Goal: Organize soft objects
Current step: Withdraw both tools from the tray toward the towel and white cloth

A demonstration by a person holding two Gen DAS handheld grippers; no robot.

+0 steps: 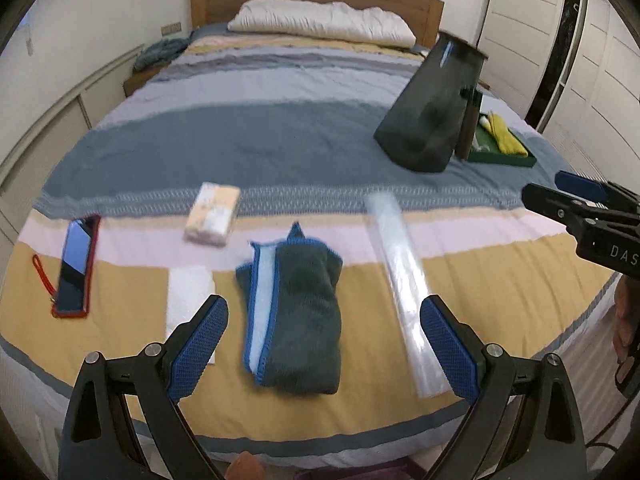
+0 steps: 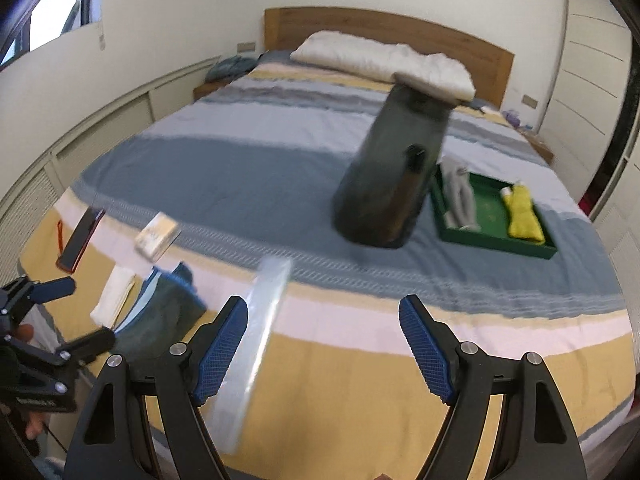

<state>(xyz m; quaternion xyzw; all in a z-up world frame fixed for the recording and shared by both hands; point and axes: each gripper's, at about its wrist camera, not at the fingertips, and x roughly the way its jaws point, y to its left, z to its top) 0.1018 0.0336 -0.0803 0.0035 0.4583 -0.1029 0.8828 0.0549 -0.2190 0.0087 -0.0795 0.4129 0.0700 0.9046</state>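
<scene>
Fluffy cloth towel [image 1: 298, 312], glossy clear plastic sleeve [image 1: 404, 284], matt woven bedspread [image 1: 248, 148]

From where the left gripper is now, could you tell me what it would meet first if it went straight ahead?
Most likely the folded dark towel, which lies on the bed between the open left gripper fingers' line; depth is uncertain.

We count one folded towel [image 1: 296, 312], one phone [image 1: 76, 264], one clear plastic sleeve [image 1: 404, 284], one dark bin [image 1: 432, 108], one green tray [image 2: 492, 216], and one pillow [image 1: 324, 20].
</scene>
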